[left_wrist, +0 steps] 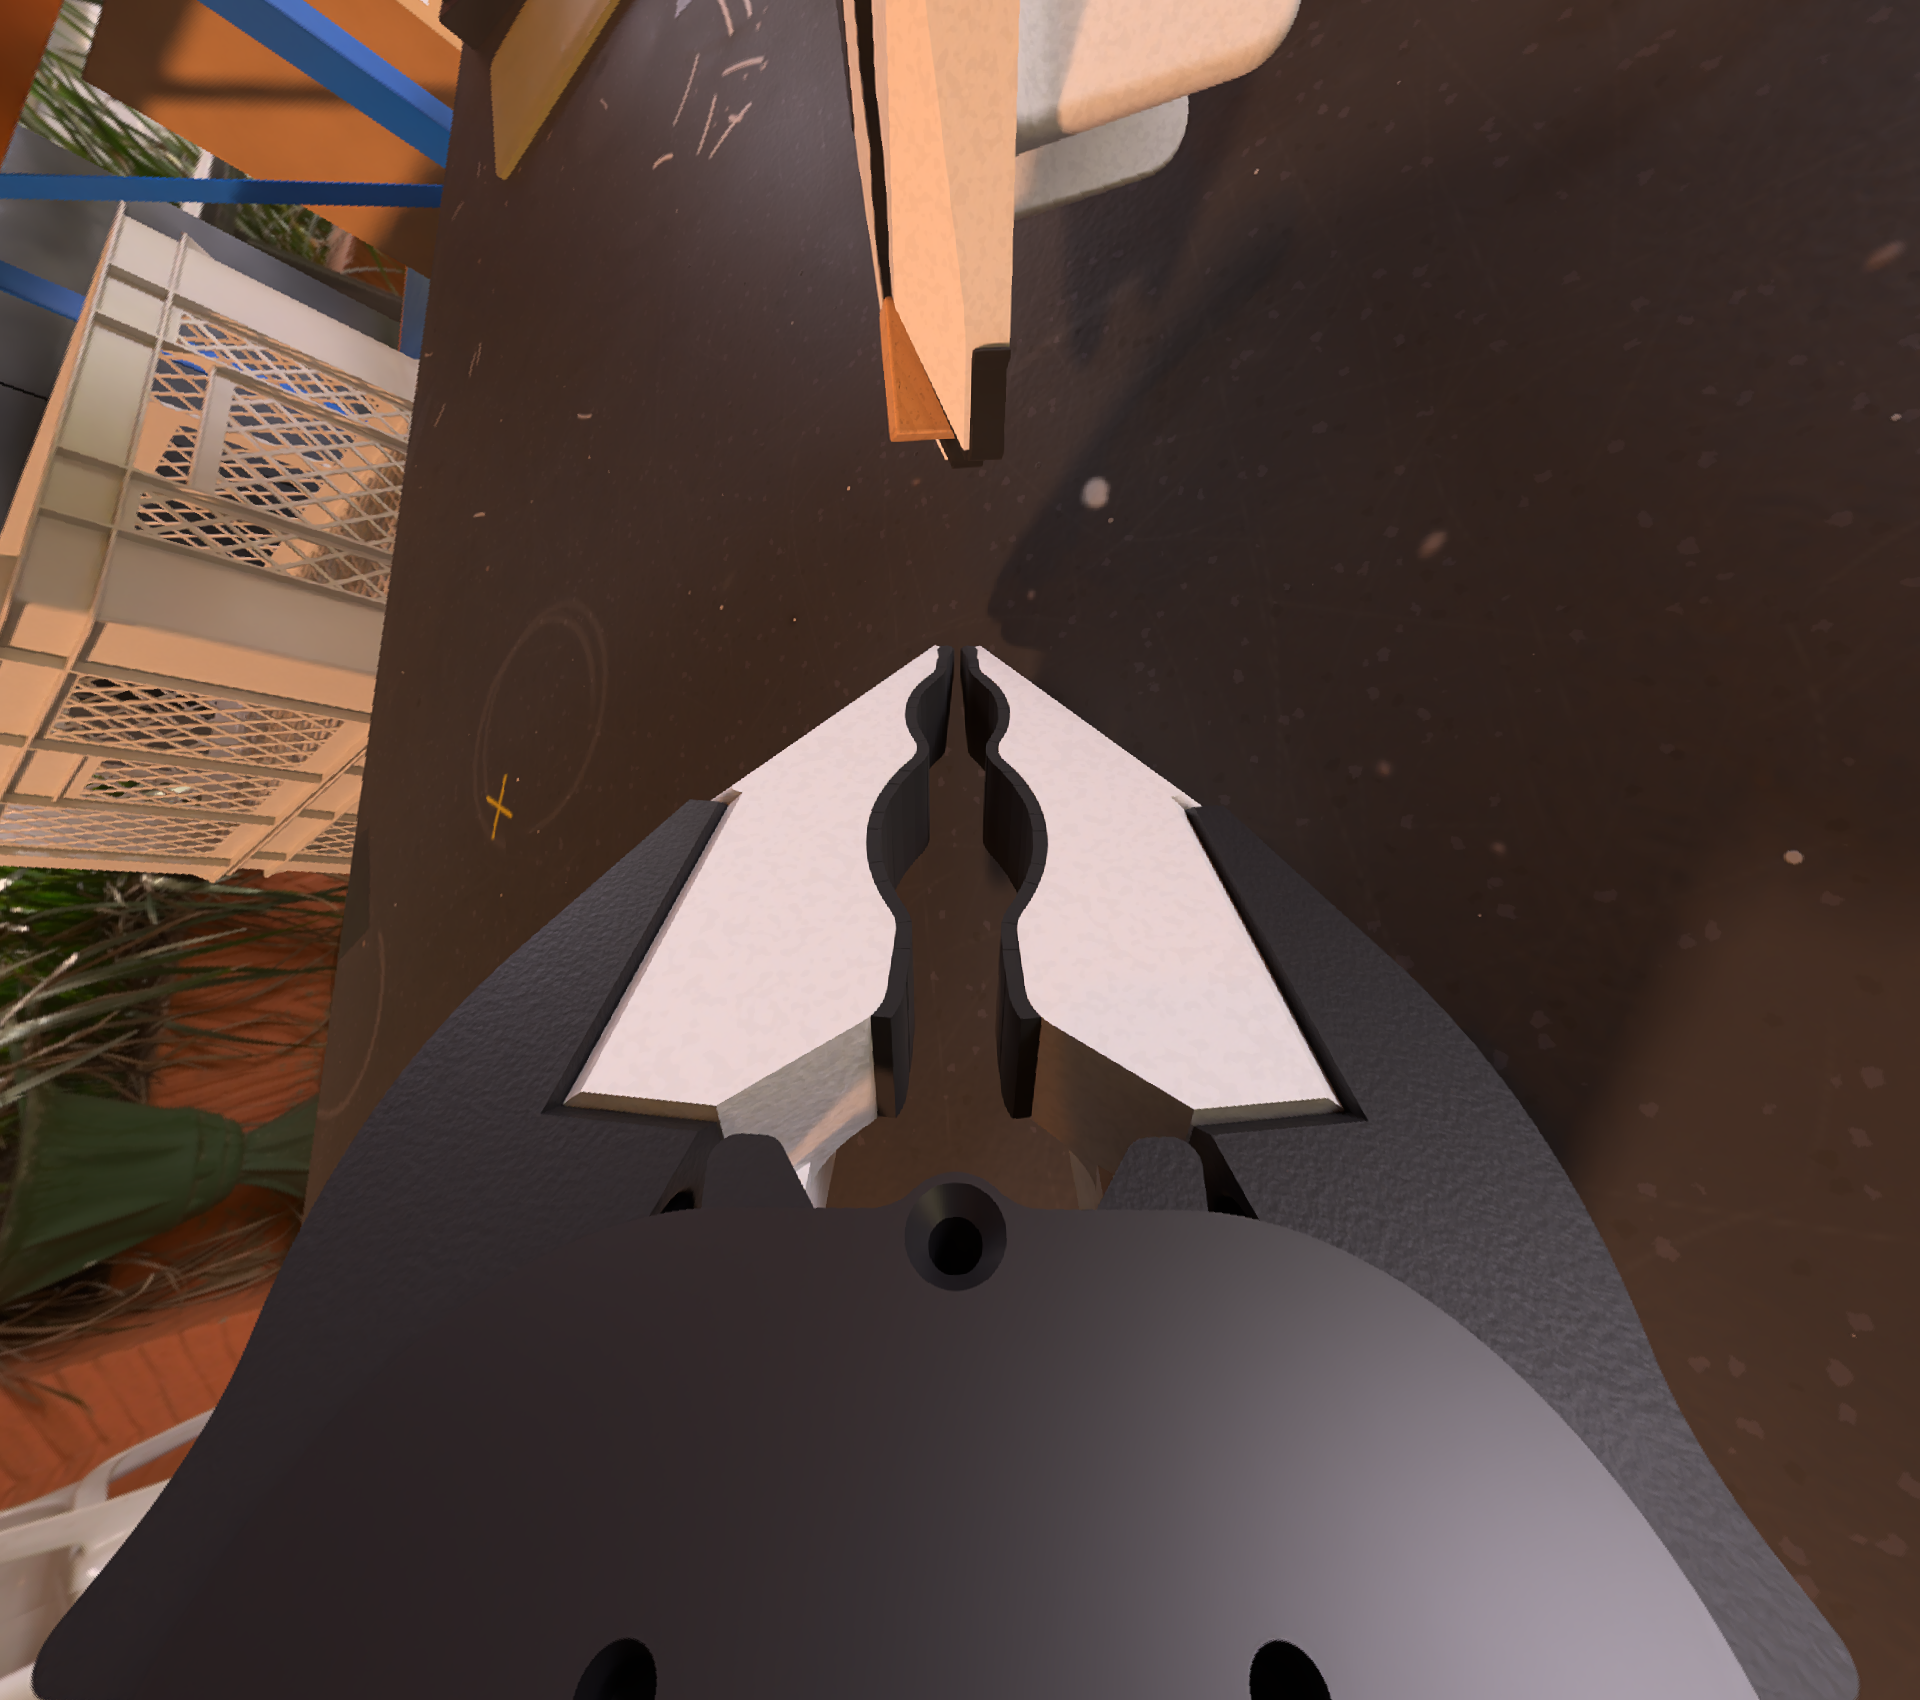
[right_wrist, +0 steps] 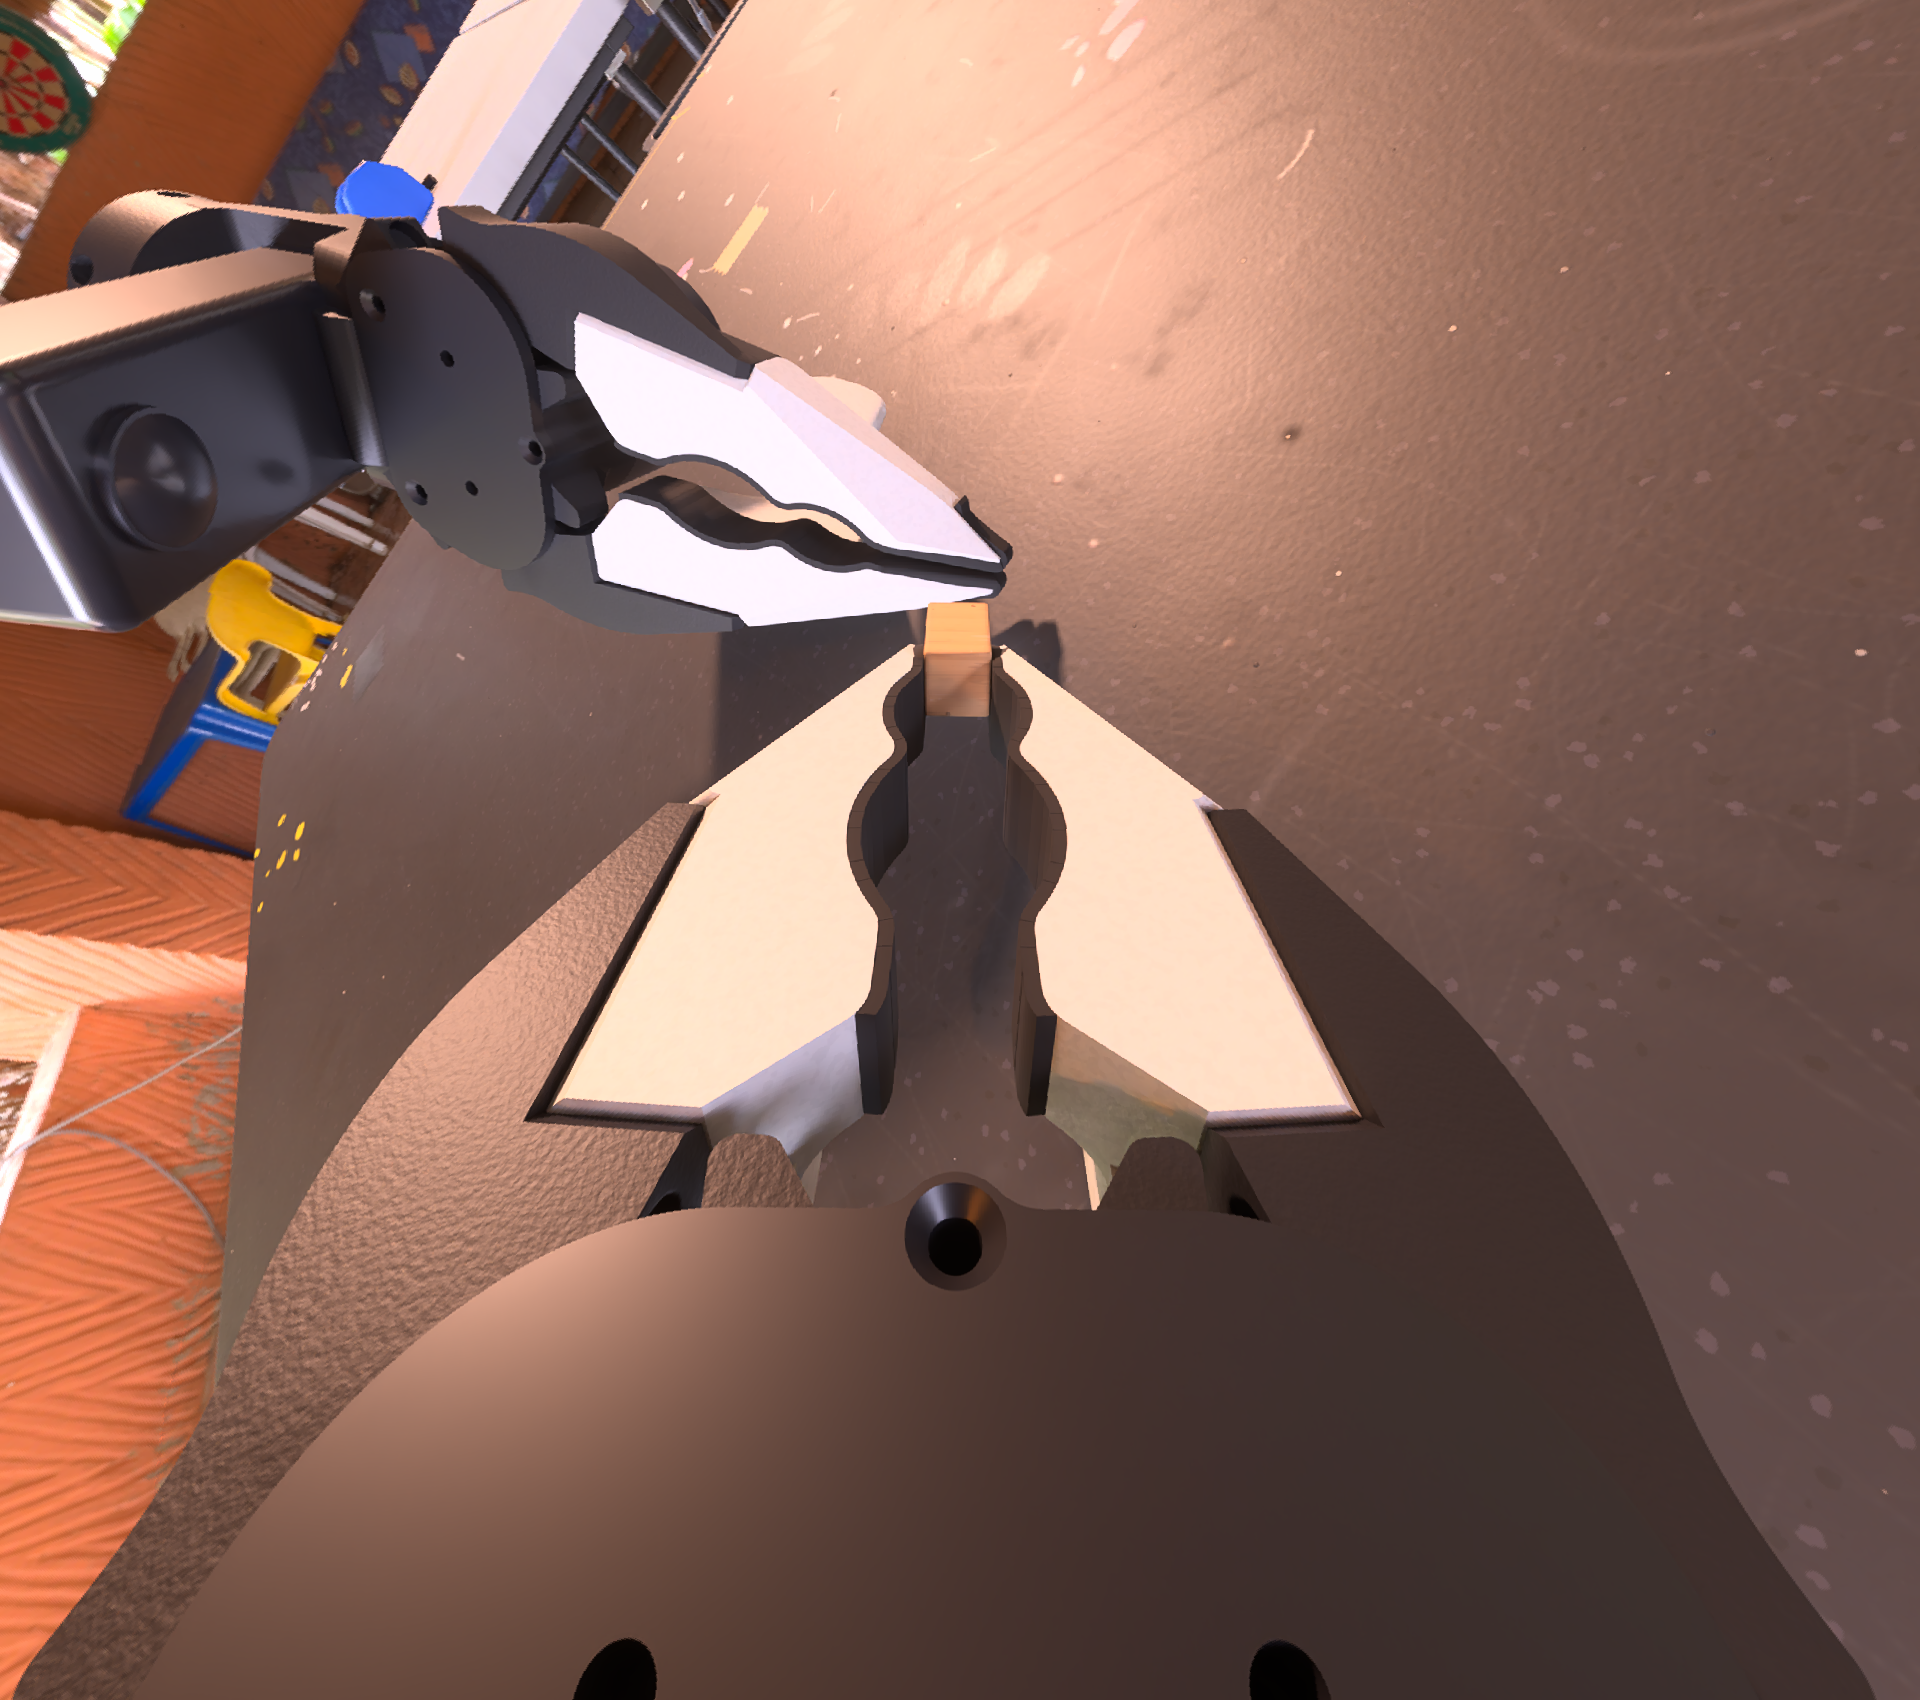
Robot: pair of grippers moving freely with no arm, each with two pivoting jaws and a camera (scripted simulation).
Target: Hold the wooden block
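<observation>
Little block on a big brown surface

The right gripper (right_wrist: 958, 663) pinches the small pale wooden block (right_wrist: 956, 661) in its fingers over the scratched dark brown surface (right_wrist: 1455, 403); the left gripper's (left_wrist: 956, 653) fingers are closed, near orange walls (right_wrist: 135, 1183).

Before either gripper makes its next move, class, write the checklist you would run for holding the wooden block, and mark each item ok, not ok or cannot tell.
1. Wooden block sits between the right gripper fingertips: ok.
2. Right gripper jaws pressed against both sides of the block: ok, they look closed on it.
3. Block lifted off the brown table: cannot tell.
4. Left gripper holds nothing: ok, its tips nearly meet.
5. Left gripper apart from the block: cannot tell; in the right wrist view its tips hang very close to the block's far end.
6. Table near the block free of other things: ok.
</observation>
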